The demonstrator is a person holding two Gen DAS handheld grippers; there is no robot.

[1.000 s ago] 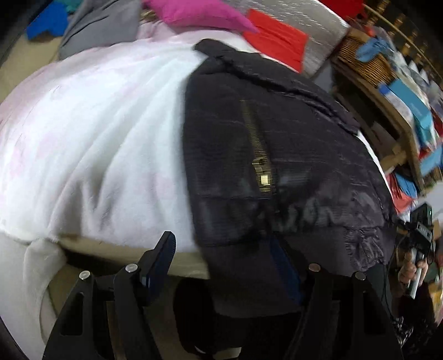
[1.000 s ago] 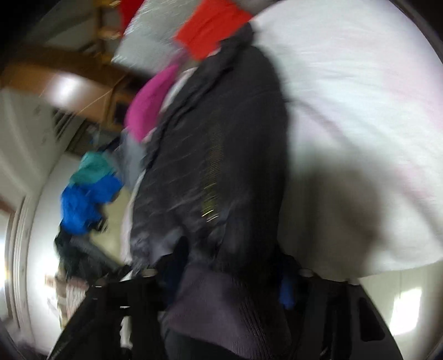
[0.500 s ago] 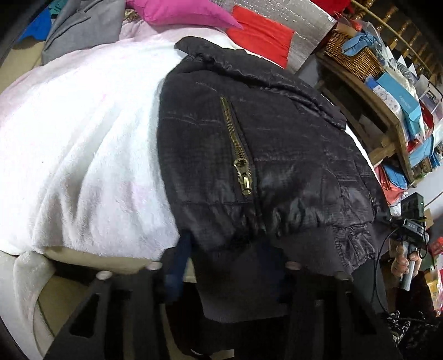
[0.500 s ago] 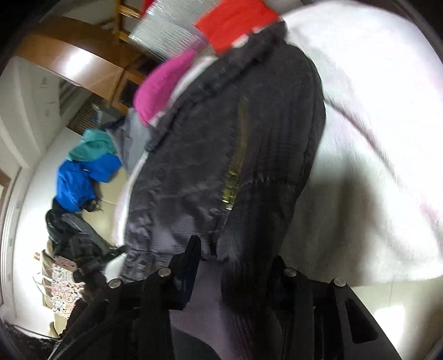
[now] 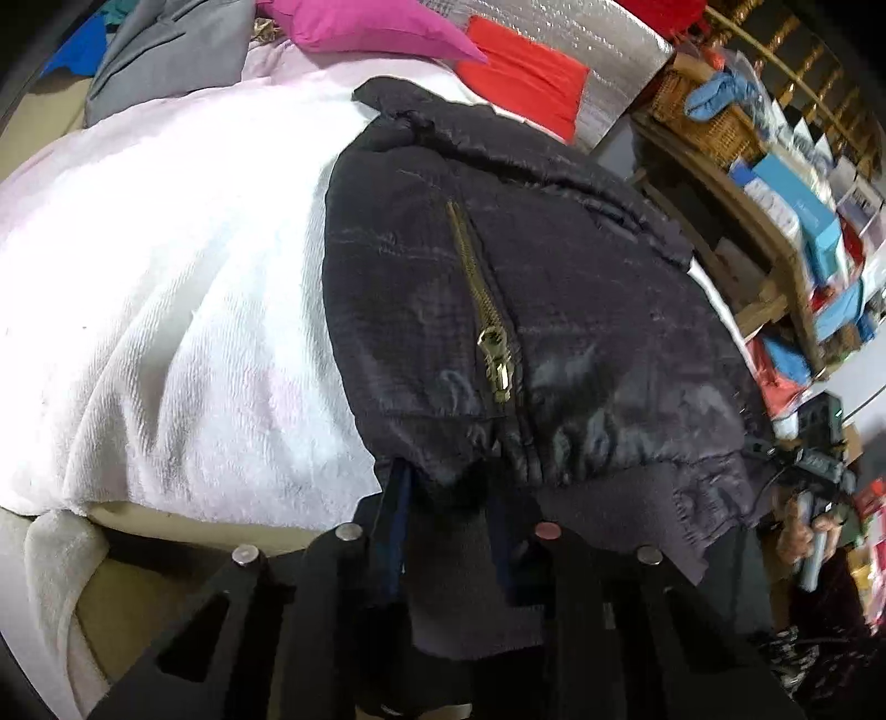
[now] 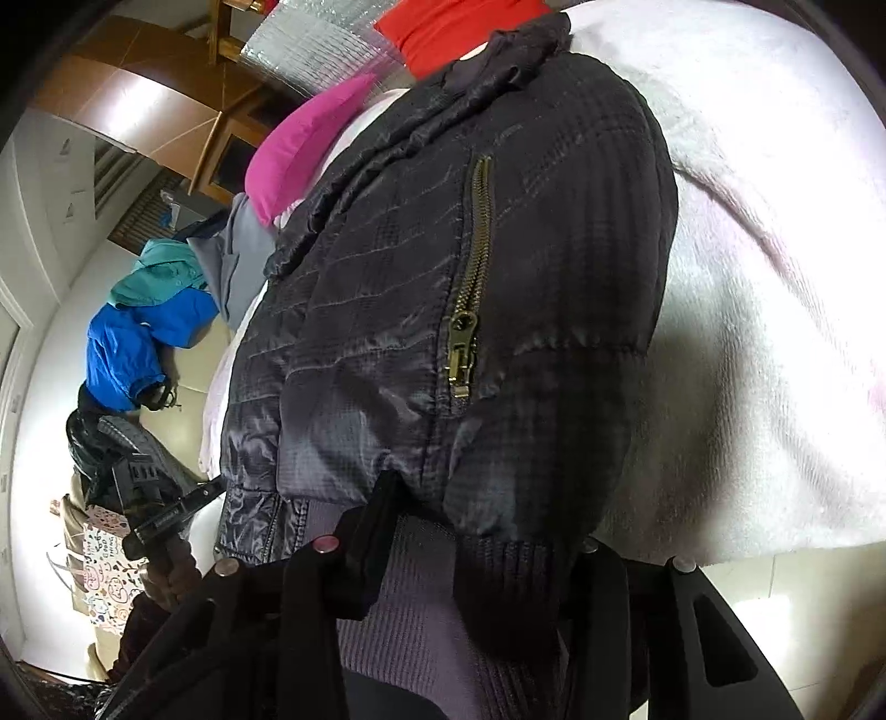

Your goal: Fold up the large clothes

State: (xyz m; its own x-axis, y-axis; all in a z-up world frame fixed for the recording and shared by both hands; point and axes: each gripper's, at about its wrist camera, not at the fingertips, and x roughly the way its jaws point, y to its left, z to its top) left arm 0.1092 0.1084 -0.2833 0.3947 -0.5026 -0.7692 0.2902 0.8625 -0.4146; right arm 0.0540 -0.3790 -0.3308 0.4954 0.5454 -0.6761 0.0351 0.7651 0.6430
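Observation:
A black quilted jacket [image 5: 554, 288] with a brass pocket zipper [image 5: 487, 327] lies on a white fleece blanket [image 5: 166, 277] over the bed. My left gripper [image 5: 448, 531] is shut on the jacket's ribbed hem [image 5: 470, 598] at the near bed edge. In the right wrist view the same jacket [image 6: 387, 277] lies with its zipper [image 6: 470, 277] showing. My right gripper [image 6: 476, 554] is shut on the ribbed hem [image 6: 410, 609]. The fingertips are buried in the cloth in both views.
Pink [image 5: 360, 27], red [image 5: 526, 72] and grey [image 5: 166, 55] cushions lie at the bed's far end. A wooden shelf [image 5: 775, 221] with boxes and baskets stands to the right. Blue and teal clothes [image 6: 149, 321] lie on the floor.
My left gripper, open a second ago, has closed on the hem. The jacket has been pulled toward the near bed edge and lies flatter. Both views are sharper now.

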